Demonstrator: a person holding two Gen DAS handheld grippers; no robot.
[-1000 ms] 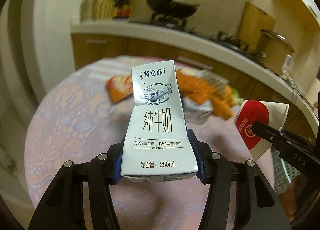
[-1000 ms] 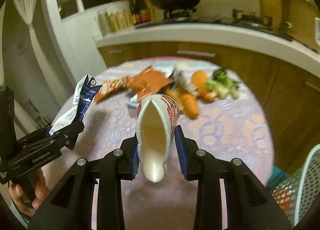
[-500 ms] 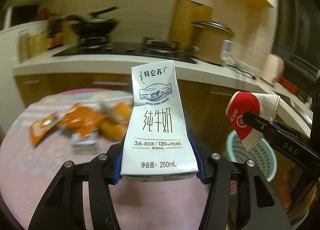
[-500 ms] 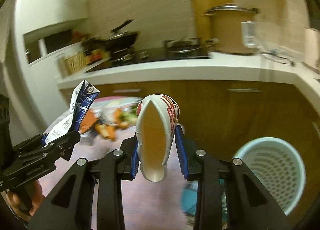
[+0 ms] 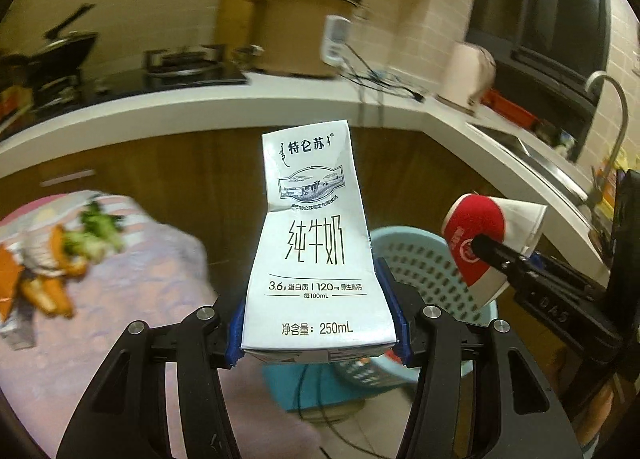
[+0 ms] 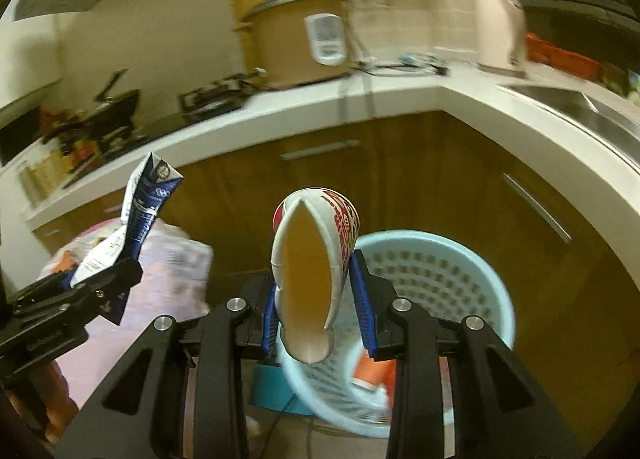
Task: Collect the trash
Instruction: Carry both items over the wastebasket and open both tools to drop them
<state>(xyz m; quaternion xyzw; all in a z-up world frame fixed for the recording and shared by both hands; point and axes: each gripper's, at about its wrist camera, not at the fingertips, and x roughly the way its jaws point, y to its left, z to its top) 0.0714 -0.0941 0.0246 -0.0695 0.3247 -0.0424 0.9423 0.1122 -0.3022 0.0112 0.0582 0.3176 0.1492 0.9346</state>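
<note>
Glossy paper milk carton [image 5: 316, 243] (creased)

Carton: white flattened paper milk carton [image 5: 316, 247], front face read in the left wrist view.
Brand, top: 特仑苏.
Main print: 纯牛奶.
Nutrition line: "3.6g" and "120mg" with small characters, "每100mL" beneath.
Volume, bottom: 净含量: 250mL.
Carton side: Olympic rings seen on its dark blue panel [image 6: 154, 195] in the right wrist view; other print there too small to be read.
Cup: squashed red-and-white paper cup [image 5: 486, 243], round white logo seen, red lettering [image 6: 344, 215] not legible.
Black gripper body [image 5: 556, 313]: embossed letters "DAS" made out.
</note>
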